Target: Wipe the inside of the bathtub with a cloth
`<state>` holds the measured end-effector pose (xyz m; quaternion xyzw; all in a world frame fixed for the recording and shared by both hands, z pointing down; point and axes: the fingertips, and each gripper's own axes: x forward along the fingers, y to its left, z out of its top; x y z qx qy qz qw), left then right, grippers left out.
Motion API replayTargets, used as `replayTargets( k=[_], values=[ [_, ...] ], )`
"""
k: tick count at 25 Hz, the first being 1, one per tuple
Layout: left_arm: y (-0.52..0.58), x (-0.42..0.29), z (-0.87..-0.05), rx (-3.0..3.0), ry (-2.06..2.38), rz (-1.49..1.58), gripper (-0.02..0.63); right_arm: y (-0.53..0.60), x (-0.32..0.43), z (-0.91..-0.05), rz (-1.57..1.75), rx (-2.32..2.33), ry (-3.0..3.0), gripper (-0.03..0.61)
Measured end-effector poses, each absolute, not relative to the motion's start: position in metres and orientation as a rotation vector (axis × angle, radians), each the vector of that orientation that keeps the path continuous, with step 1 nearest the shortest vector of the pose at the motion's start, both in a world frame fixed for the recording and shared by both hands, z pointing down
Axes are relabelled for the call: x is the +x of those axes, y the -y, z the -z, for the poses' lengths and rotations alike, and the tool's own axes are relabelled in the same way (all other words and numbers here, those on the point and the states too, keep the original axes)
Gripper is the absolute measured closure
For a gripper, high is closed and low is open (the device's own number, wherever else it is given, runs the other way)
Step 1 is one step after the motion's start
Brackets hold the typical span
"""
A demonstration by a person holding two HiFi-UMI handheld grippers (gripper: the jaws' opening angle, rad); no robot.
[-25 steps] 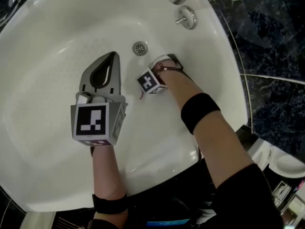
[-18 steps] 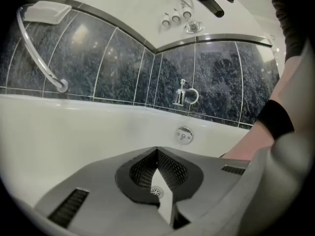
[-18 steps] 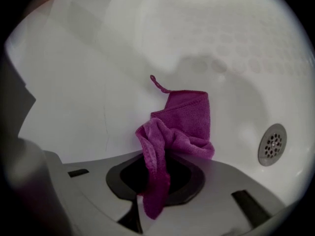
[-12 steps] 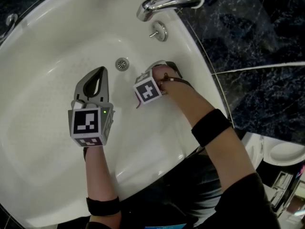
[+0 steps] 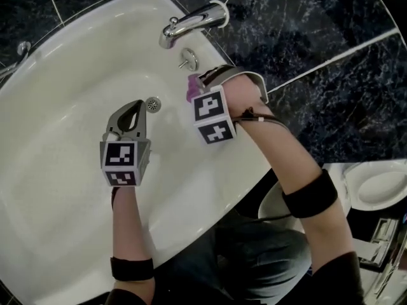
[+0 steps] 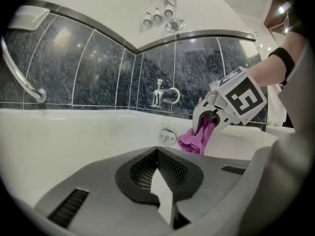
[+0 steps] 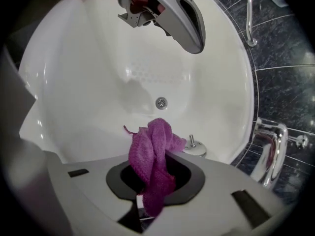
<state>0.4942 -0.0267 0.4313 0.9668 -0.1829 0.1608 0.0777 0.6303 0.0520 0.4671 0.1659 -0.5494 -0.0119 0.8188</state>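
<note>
The white bathtub (image 5: pixel 57 81) fills the head view. My right gripper (image 5: pixel 201 82) is raised by the tub's right wall, just below the round overflow knob (image 5: pixel 187 59). It is shut on a purple cloth (image 5: pixel 193 89), which bunches out of the jaws (image 7: pixel 147 146) and hangs from them (image 6: pixel 194 139). My left gripper (image 5: pixel 135 110) hovers over the tub floor beside the drain (image 5: pixel 152 105), shut, with nothing in it. In the left gripper view the right gripper (image 6: pixel 212 118) is ahead to the right.
A chrome faucet (image 5: pixel 191 19) sticks out over the tub's far rim. Dark marbled tile (image 5: pixel 305 24) surrounds the tub, with a curved grab bar (image 6: pixel 19 68) on the wall. A white toilet (image 5: pixel 381 189) stands to the right. The person's legs are at the near rim.
My right gripper has risen from the tub floor near the drain to the wall below the knob, taking the cloth up with it. The left gripper has hardly moved.
</note>
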Motion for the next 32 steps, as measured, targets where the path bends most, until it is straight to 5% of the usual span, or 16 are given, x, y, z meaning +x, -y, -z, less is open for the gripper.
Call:
replayTargets(
  k=[32],
  values=[
    [0.048, 0.480, -0.421, 2.921, 0.676, -0.447, 0.614, -0.050, 0.649, -0.687, -0.125, -0.020, 0.939, 0.493]
  ],
)
